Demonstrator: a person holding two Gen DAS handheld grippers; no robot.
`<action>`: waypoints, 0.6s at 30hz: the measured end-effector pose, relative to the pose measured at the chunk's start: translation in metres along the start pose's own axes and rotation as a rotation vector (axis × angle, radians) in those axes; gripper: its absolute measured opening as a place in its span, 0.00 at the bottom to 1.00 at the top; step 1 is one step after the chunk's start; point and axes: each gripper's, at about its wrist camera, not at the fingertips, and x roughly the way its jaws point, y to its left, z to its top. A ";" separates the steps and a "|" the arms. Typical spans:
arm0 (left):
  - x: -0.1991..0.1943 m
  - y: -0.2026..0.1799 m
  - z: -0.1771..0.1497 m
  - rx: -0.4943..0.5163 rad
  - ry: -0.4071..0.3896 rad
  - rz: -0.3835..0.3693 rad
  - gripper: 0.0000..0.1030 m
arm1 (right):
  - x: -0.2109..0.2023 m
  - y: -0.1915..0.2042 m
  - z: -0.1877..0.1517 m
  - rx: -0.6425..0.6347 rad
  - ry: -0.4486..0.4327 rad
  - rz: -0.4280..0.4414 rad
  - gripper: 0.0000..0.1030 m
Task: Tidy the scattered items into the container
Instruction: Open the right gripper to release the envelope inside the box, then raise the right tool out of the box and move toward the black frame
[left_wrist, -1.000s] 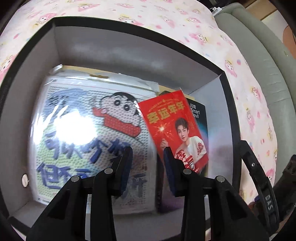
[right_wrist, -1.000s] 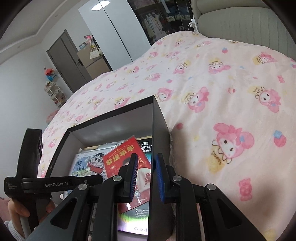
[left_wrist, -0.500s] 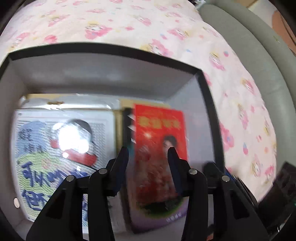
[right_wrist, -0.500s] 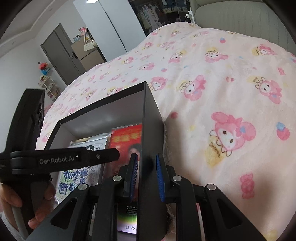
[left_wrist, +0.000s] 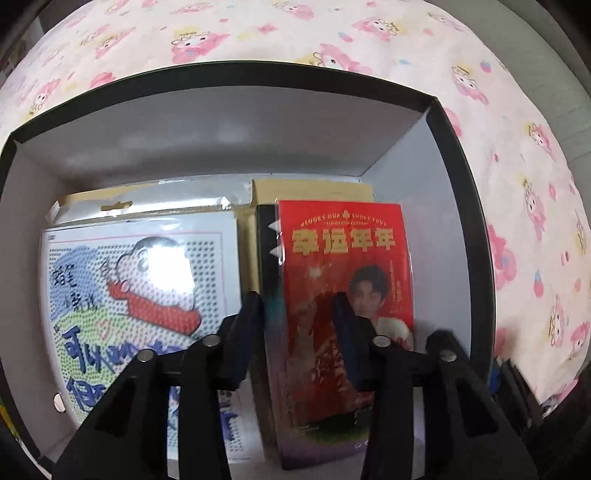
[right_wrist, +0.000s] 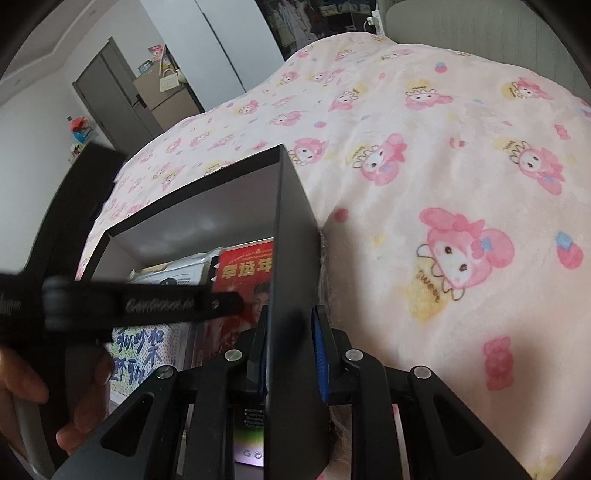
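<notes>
covering everything is a pink cartoon-print blanket (right_wrist: 443, 155), and on it sits a black box (left_wrist: 461, 155) with grey inner walls. lying inside at nine o'clock is a cartoon bead-art pack (left_wrist: 140, 295); at three o'clock, a red envelope (left_wrist: 343, 280) rests on a dark carton. the left gripper (left_wrist: 299, 306) hovers above the envelope, fingers parted wide and holding nothing. the right gripper (right_wrist: 290, 332) is clamped narrowly on the box's right wall.
</notes>
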 end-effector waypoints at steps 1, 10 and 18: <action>-0.001 0.000 -0.004 0.007 0.007 0.008 0.33 | -0.002 0.000 0.000 -0.002 -0.006 -0.003 0.17; -0.082 0.016 -0.085 0.058 -0.175 -0.135 0.37 | -0.055 0.021 -0.021 -0.070 -0.119 -0.090 0.17; -0.129 -0.009 -0.118 0.210 -0.314 -0.138 0.41 | -0.129 0.055 -0.063 -0.032 -0.188 0.005 0.17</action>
